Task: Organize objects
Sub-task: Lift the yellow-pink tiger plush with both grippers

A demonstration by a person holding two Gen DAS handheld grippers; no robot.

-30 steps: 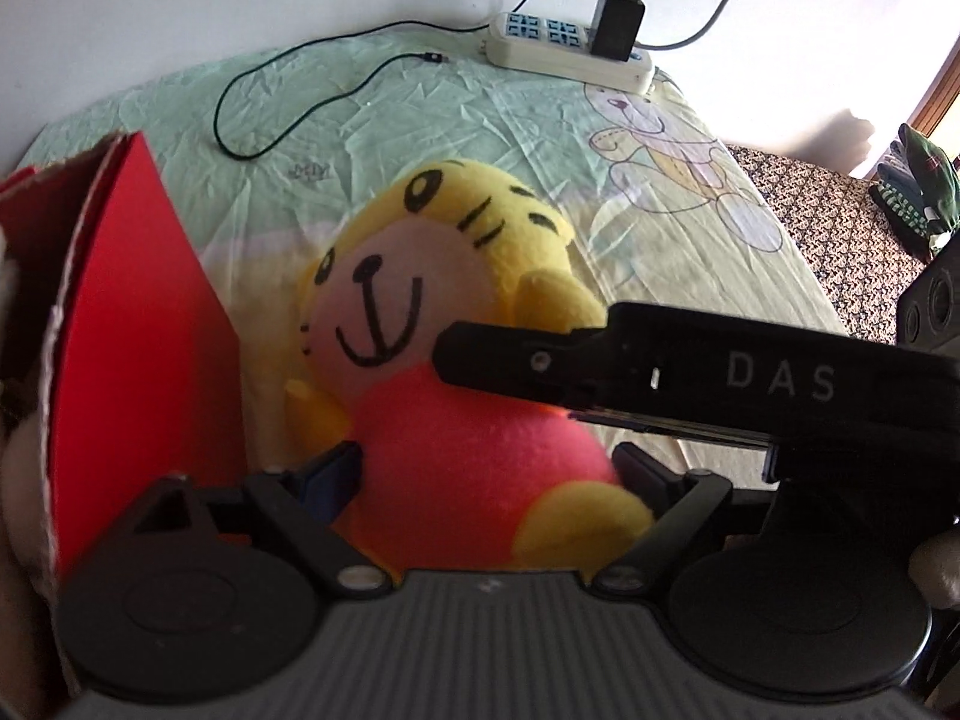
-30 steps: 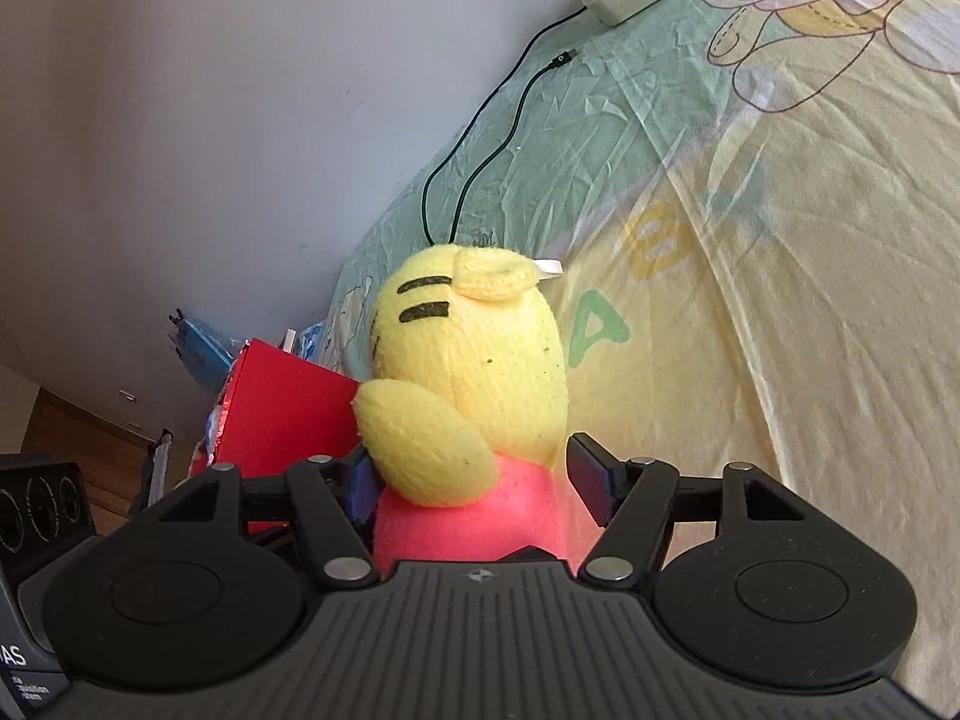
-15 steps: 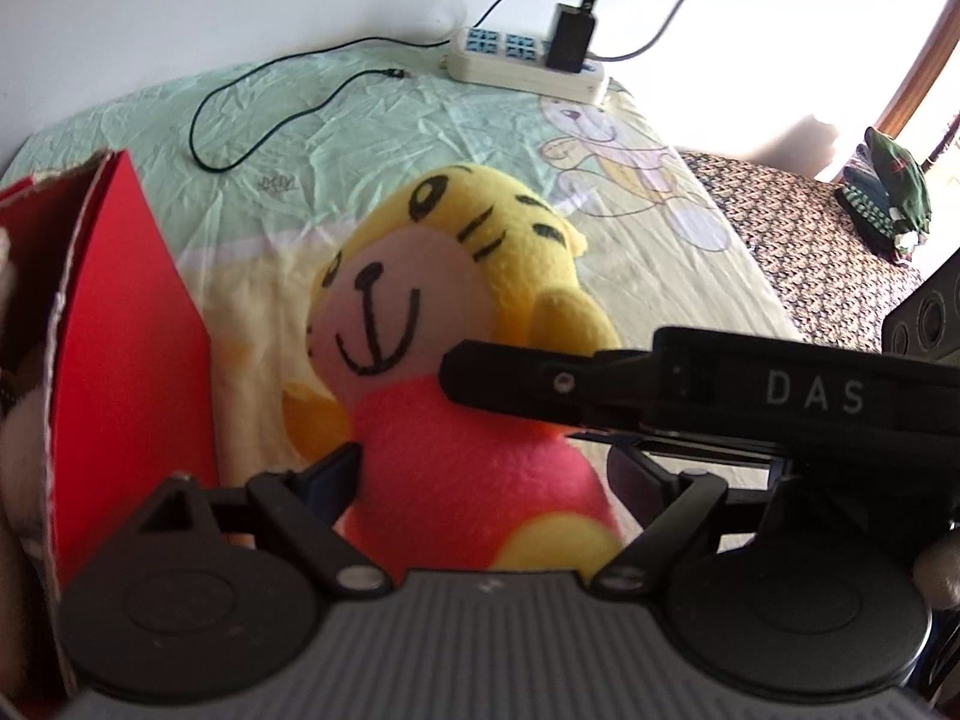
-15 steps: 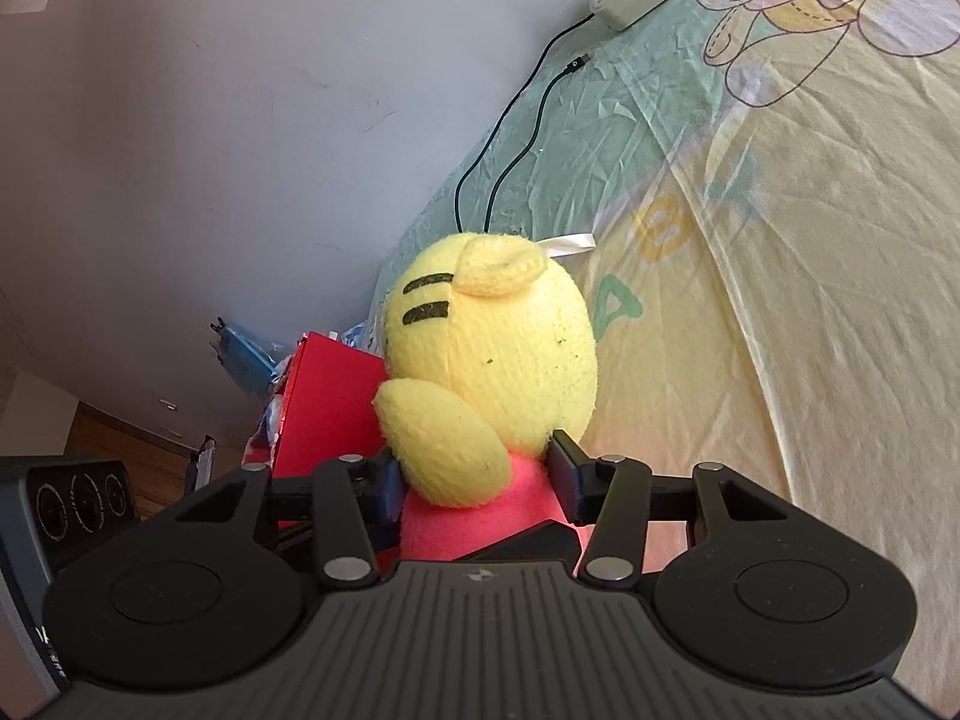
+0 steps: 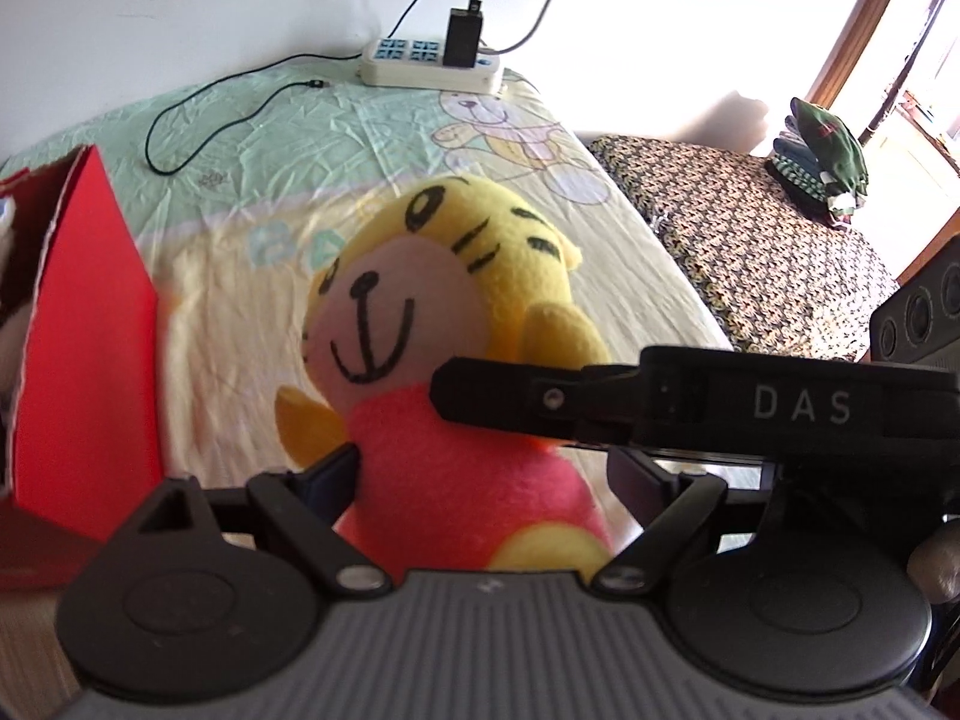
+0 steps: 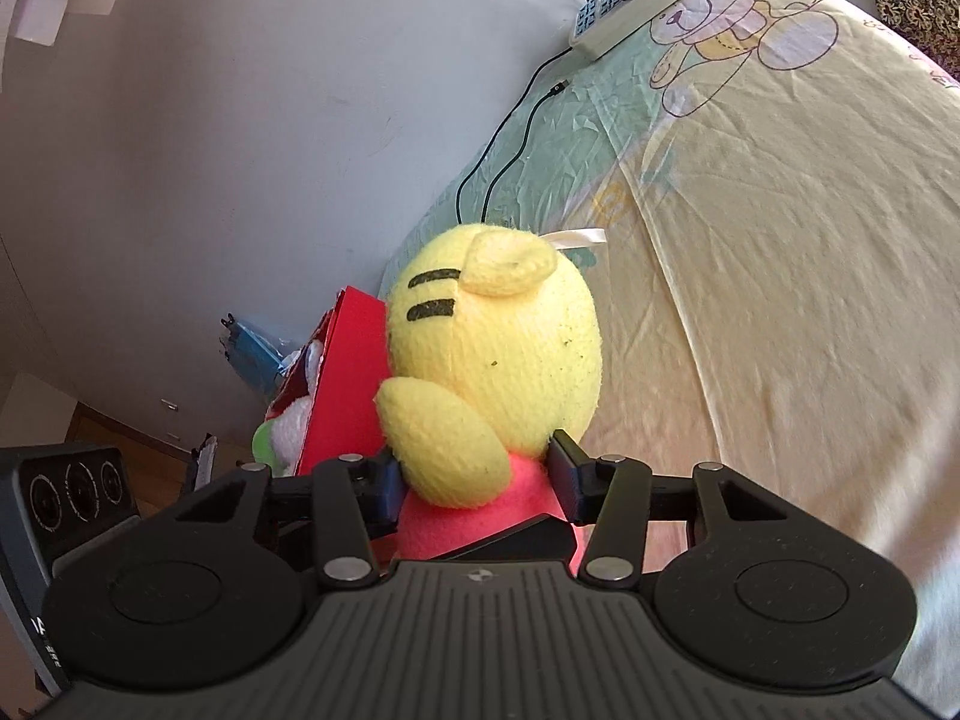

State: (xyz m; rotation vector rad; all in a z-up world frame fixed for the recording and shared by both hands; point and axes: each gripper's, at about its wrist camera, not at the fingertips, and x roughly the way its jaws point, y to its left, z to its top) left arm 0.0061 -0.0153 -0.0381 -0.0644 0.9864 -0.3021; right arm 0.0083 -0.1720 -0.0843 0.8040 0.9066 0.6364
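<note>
While both grippers are working on it together, the yellow plush tiger toy in a pink shirt (image 5: 444,360) is sitting upright over the bed's pastel bear-print sheet (image 5: 252,276), just beside the open red cardboard box (image 5: 84,324) at the bed's left edge. The left gripper (image 5: 480,480) is bracketing the pink body from the front, its fingers spread to the toy's width and pressing lightly on the sides. The right gripper (image 6: 474,480) is coming in from behind, and its jaws have just been closing, with the fingers now pinching the pink torso below the head. Being stuffed fabric, the toy is likely light, soft and squashy, so it should give under the pads rather than slip; the narrow torso under the big head looks the surest hold, since the head may flop. A white power strip (image 5: 429,63) is lying at the bed's far edge.
</note>
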